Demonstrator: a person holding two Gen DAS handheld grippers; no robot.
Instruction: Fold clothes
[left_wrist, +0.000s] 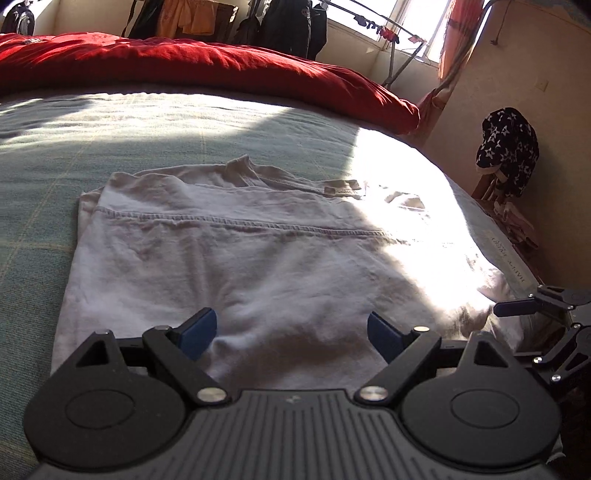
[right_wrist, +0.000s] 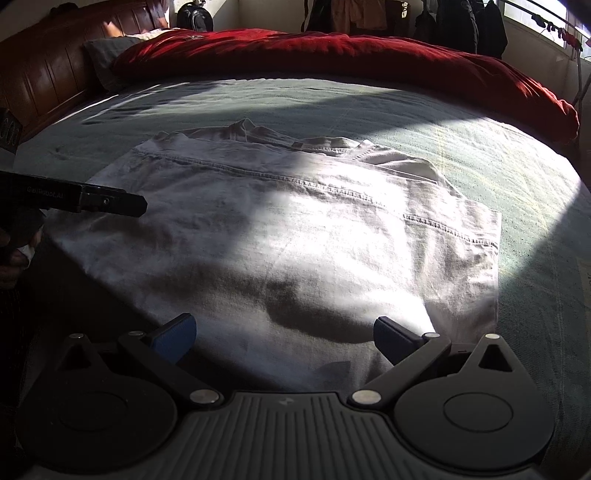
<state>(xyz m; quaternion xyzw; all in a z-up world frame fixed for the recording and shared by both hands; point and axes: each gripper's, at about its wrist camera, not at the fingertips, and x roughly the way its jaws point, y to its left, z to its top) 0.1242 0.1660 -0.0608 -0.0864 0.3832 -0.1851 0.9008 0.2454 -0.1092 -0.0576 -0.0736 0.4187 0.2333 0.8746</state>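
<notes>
A white T-shirt (left_wrist: 258, 258) (right_wrist: 295, 229) lies flat on the green bedsheet (left_wrist: 37, 221). It is partly folded, with a stitched hem running across it and the collar at the far side. My left gripper (left_wrist: 291, 332) is over the shirt's near edge, open, with nothing between its blue pads. My right gripper (right_wrist: 284, 338) is also open and empty, over the near edge further right. In the left wrist view a black finger of the right gripper (left_wrist: 513, 307) shows at the right edge. In the right wrist view a finger of the left gripper (right_wrist: 118, 201) reaches in from the left.
A red duvet (left_wrist: 184, 62) (right_wrist: 332, 51) is bunched along the far side of the bed. A wooden headboard (right_wrist: 44, 74) stands at the left. A chair with a dark star-patterned garment (left_wrist: 506, 147) stands by the wall beyond the bed's right edge. Clothes hang at the back wall.
</notes>
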